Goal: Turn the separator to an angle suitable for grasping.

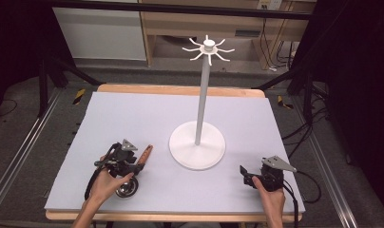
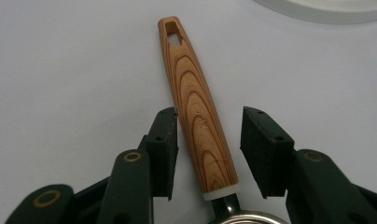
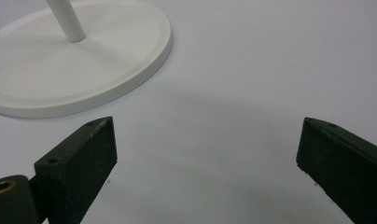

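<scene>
A utensil with a wood-grain handle point(image 2: 196, 102) and a round metal bowl point(image 1: 126, 188) lies on the grey mat at the front left. The handle point(image 1: 145, 153) points toward the white stand. My left gripper point(image 2: 210, 116) is low over it with one jaw on each side of the handle. The left pad point(image 2: 165, 140) sits right at the wood, while the right pad point(image 2: 263, 149) stands off with a visible gap. In the high view the left gripper point(image 1: 135, 166) covers the handle's near end. My right gripper point(image 1: 244, 171) rests at the front right, wide open point(image 3: 206, 123), with bare mat between its jaws.
A white stand rises from a round base point(image 1: 197, 145) at mid-table, with a thin pole and a ring of hooks point(image 1: 208, 46) on top. Its base point(image 3: 84, 70) lies just ahead-left of the right gripper. A grey mat point(image 1: 133, 114) covers the wooden table.
</scene>
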